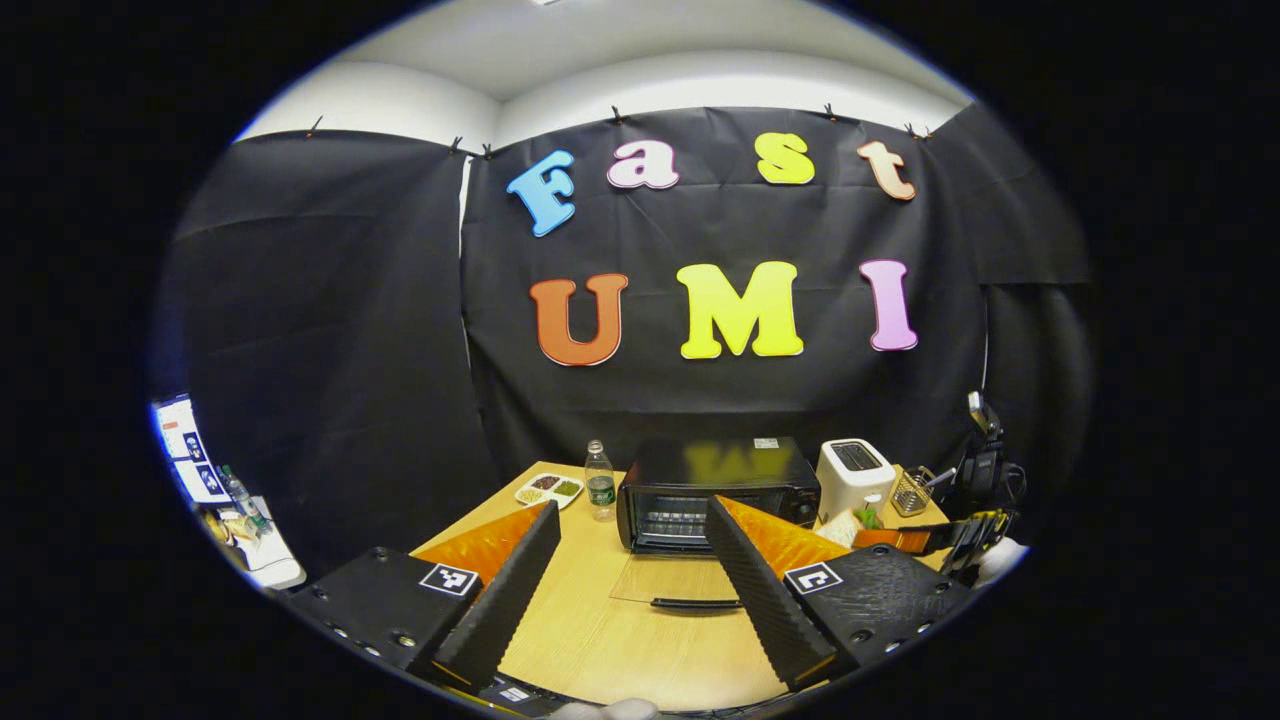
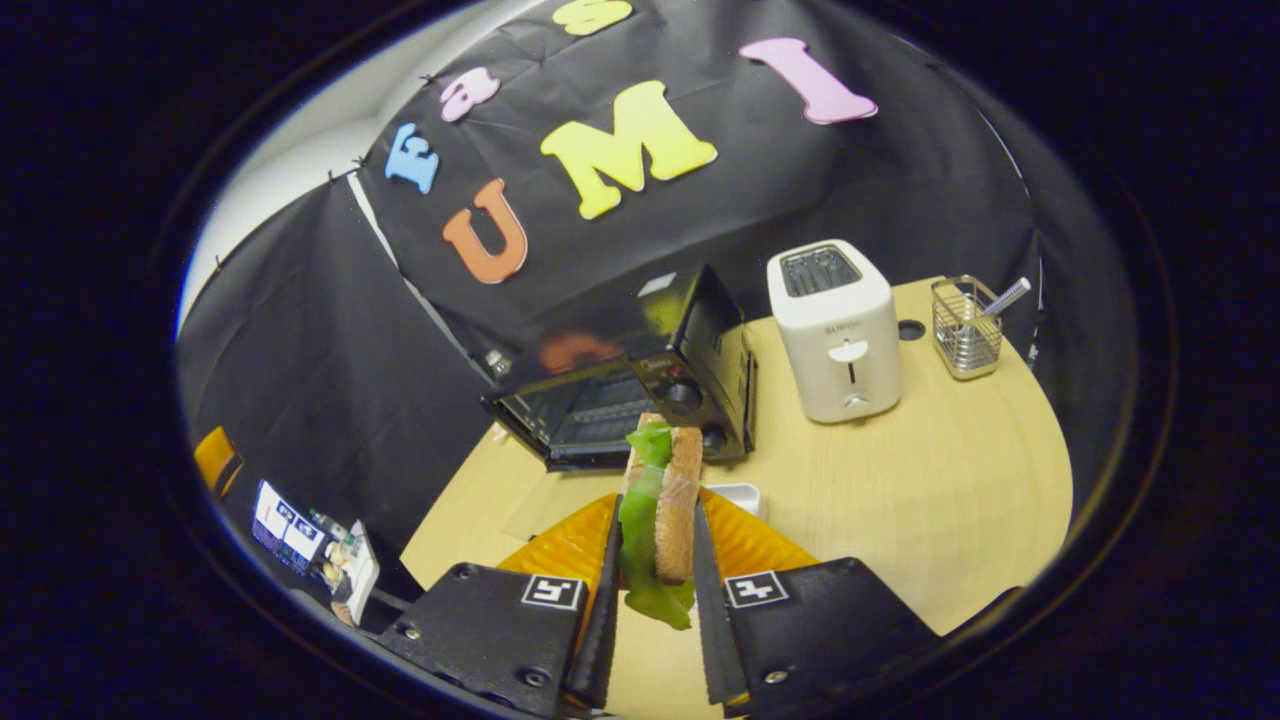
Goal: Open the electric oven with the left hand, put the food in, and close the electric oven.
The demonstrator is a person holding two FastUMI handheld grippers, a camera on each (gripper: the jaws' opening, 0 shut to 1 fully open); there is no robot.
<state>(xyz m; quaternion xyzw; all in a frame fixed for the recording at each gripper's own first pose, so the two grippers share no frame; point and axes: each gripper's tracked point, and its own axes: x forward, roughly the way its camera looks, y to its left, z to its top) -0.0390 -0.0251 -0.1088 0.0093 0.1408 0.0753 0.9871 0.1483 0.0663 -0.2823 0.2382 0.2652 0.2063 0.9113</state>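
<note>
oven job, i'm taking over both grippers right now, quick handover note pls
Left claw: open, holding nothing, hanging over the table in front of the oven.
Right claw: shut on the sandwich, bread with lettuce, held on edge above the table, short of the oven.
Oven: door already dropped flat onto the table, rack visible inside. Toaster and wire holder stand to its right, a water bottle to its left.
Done: oven opened, food picked up.
Left: put the sandwich in, release, then close the door with the left claw.

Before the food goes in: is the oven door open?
Open: the oven door lies flat on the table, rack visible inside.
</note>
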